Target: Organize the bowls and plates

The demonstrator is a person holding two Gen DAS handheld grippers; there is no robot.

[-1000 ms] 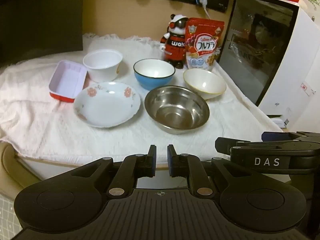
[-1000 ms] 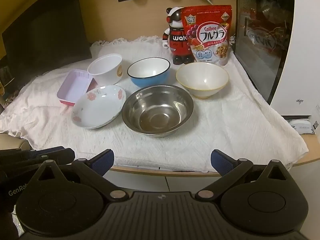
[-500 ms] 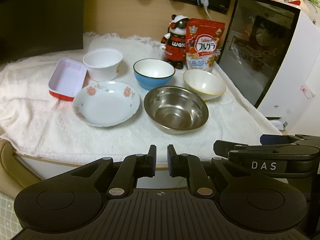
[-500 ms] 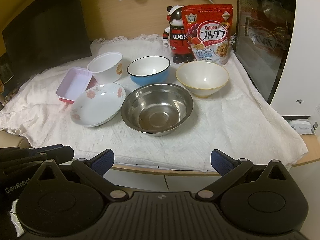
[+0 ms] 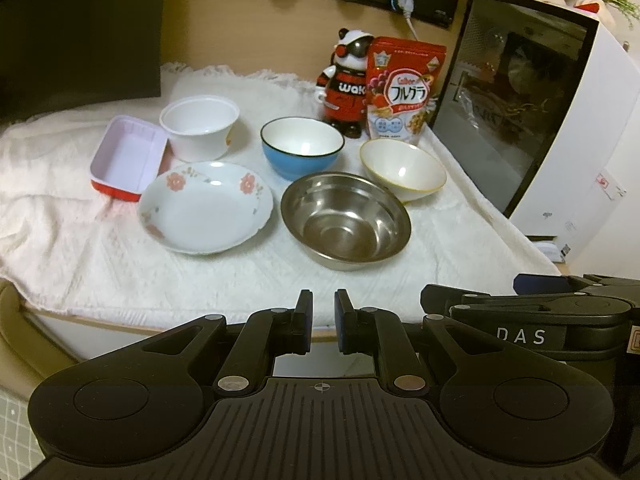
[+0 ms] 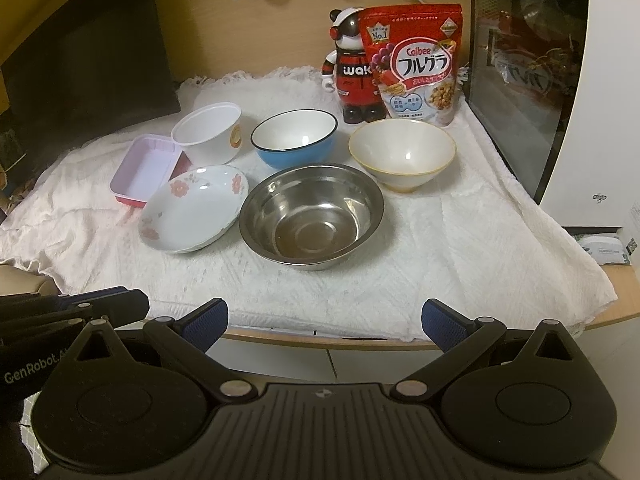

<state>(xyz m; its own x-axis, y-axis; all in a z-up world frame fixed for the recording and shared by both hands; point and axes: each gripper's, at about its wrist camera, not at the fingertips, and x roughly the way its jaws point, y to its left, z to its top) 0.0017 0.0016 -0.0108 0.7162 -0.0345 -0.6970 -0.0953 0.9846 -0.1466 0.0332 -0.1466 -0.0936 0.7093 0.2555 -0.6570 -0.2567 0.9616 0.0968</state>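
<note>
Steel bowl (image 6: 312, 216): light, stiff, slippery; pinch rim. Flowered plate (image 5: 206, 206): fragile, thin edge. Left gripper (image 5: 320, 326) nearly closed, empty; right gripper (image 6: 324, 320) wide apart, empty.

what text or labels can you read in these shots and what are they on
"Calbee", "No.1" and "フルグラ": red cereal bag
"wak", cut off by the bag: bear figure
"DAS": right gripper
"GenRobot.A", cut off: left gripper
"aigo": white appliance
Bag's small print, appliance stickers: unreadable
</note>
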